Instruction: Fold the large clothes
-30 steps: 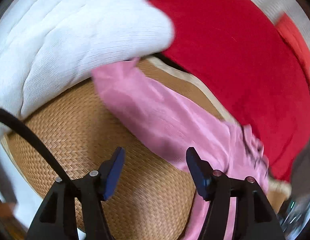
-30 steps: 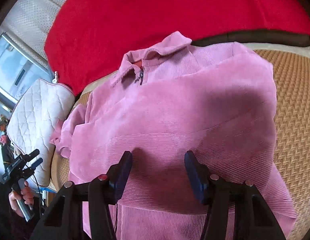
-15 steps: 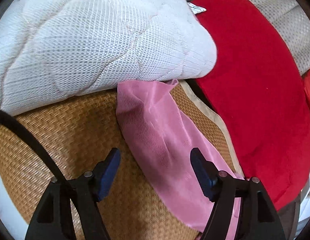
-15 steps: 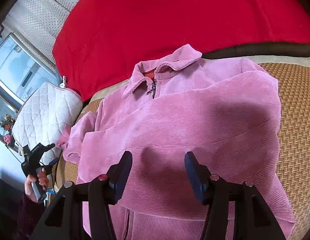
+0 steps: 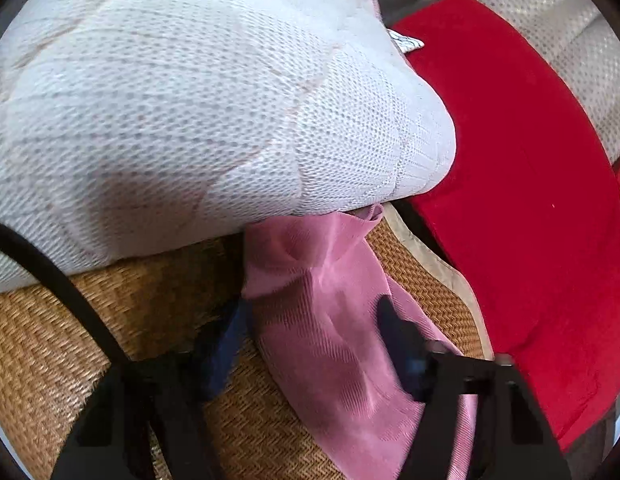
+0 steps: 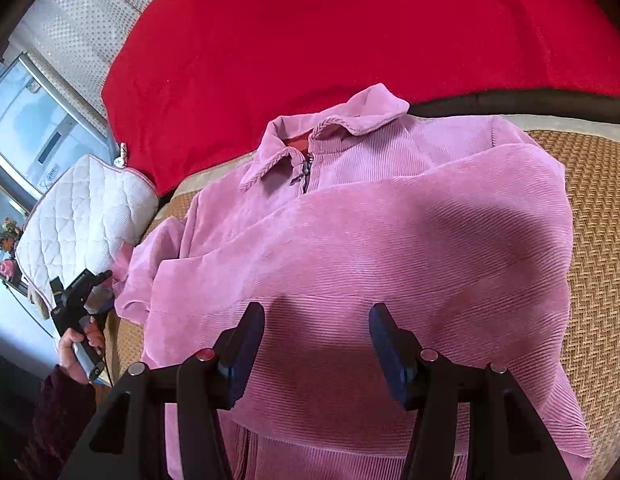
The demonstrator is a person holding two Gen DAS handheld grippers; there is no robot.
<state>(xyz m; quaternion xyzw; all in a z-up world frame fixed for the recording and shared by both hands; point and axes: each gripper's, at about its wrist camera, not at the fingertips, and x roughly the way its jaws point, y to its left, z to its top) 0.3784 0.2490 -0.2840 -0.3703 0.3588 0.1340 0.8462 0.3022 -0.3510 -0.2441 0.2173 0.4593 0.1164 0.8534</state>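
Note:
A pink corduroy jacket (image 6: 390, 248) lies front up on a woven mat (image 6: 598, 208), collar away from me, one sleeve folded across its chest. Its other sleeve (image 5: 322, 320) stretches toward a white quilted cushion (image 5: 189, 112), and the cuff tucks under the cushion's edge. My left gripper (image 5: 310, 344) straddles this sleeve; its jaws are closing, the cloth lies between the blurred pads, and no pinch shows. In the right wrist view a hand (image 6: 79, 340) holds the left gripper (image 6: 81, 292) beside the cushion (image 6: 85, 216). My right gripper (image 6: 316, 316) hovers open over the jacket's lower body.
A red blanket (image 6: 330, 40) covers the sofa back behind the mat, and it is also on the right in the left wrist view (image 5: 530, 200). A dotted pale cover (image 6: 81, 32) and a window lie at the far left. A black cable (image 5: 69, 292) crosses the left view.
The left gripper has dropped and moved in over the sleeve end by the cushion, and its jaws have narrowed. The right gripper has stayed over the jacket.

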